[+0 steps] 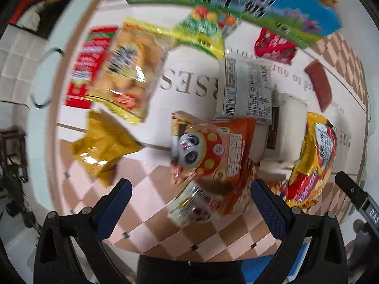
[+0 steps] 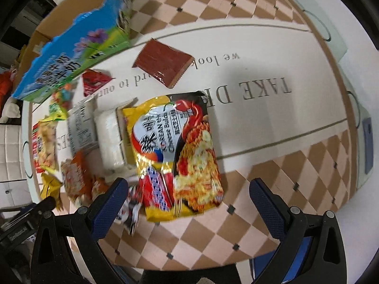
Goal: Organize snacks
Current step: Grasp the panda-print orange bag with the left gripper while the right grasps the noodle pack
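Observation:
Snack packs lie scattered on a round table with a checkered mat. My left gripper is open above an orange panda-print bag and a small pale packet; nothing is held. My right gripper is open over the near end of a yellow Korean cheese noodle pack, not closed on it. A blue-and-green cardboard box stands at the far left in the right wrist view, and that box spans the top of the left wrist view.
Other packs: a red-and-yellow biscuit bag, a gold foil bag, a white labelled pack, a white tub, a small red packet, a brown wafer pack. The table edge curves on the right.

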Demonstrator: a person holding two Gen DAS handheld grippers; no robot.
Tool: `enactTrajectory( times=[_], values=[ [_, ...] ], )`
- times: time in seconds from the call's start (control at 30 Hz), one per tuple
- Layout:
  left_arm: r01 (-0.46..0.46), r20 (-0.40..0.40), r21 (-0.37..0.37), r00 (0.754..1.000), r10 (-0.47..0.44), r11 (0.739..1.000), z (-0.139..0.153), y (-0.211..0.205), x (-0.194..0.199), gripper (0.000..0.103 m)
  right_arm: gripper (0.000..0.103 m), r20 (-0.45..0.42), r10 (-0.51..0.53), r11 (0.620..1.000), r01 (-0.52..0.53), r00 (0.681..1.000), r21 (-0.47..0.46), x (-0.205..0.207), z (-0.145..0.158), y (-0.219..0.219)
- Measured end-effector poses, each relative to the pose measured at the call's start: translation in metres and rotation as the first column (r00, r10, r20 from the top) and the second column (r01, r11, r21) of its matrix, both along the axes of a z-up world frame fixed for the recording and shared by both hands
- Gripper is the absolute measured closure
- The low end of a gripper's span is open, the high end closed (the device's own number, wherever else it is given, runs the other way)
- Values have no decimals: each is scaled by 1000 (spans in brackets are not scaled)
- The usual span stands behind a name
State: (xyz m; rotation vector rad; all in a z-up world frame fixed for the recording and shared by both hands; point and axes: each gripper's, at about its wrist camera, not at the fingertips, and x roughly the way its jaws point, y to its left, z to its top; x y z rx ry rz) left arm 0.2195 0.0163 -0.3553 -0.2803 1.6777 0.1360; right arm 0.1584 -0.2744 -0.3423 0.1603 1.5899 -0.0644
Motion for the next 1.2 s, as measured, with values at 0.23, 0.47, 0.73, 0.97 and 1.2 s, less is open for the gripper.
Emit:
enactTrajectory(
  times=[0.23,0.47,0.73,0.97,1.2],
  values=[
    [-10,-67,-52,998,6,999,-46,-9,13,1,0,-79,17,999,-14,997,31,19,-37,4],
    [4,-82,-42,997,-8,999,-85,-19,11,18,0,-146,49,998,-41,988,55,30,-65,7],
    [28,-50,6,998,-27,1000,-106,-36,9,40,0,-186,42,994,-23,982,104,25,-74,1],
    [27,-40,25,999,-26,999,-94,-45,7,42,0,-218,83,992,-60,972,111,10,-92,22],
    [23,-32,40,999,-22,999,-72,-46,28,45,14,-182,85,993,-69,980,96,2,-80,19]
  ],
)
